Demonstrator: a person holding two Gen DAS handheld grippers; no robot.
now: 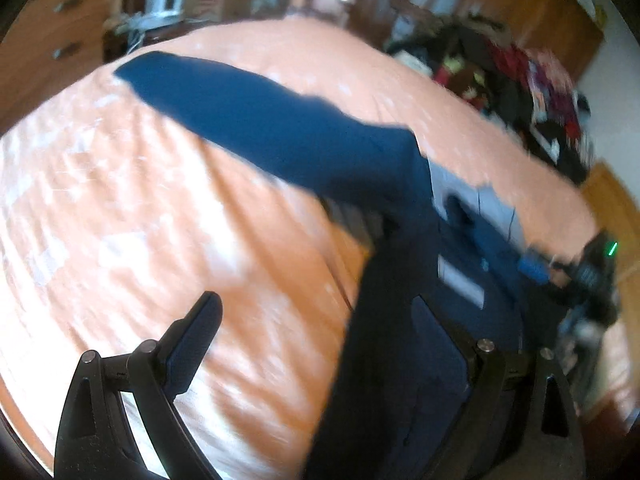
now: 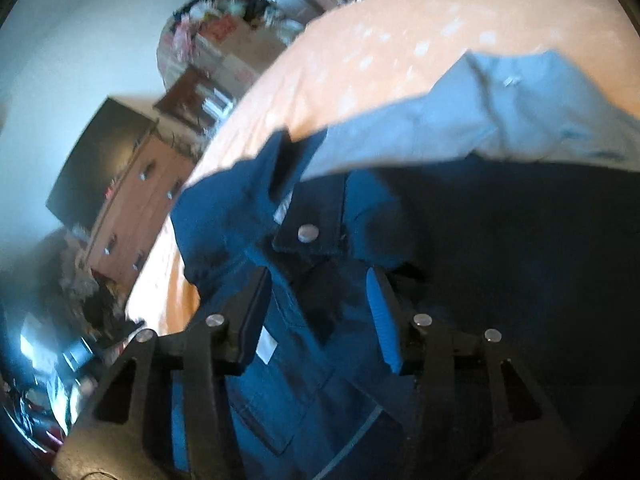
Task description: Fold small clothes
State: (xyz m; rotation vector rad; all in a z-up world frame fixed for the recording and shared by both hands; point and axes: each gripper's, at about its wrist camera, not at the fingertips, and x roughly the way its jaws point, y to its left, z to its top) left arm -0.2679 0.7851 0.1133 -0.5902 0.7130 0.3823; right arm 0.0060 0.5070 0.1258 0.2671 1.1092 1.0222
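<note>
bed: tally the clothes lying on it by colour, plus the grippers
dark blue garment: 1
light grey-blue garment: 1
grippers: 2, the left gripper and the right gripper
total: 4
The blurred pile beyond the bed is left uncounted.

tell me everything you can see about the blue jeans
The jeans are small, dark blue denim, with a silver waist button, stitched seams, a white label inside and a pale lining turned out near the waist. They lie on the orange bedspread, one leg stretched flat away from the waist. The waist end is bunched between the fingers of the right gripper and covers one finger of the left gripper, whose jaws stand wide. Both views are blurred.
</note>
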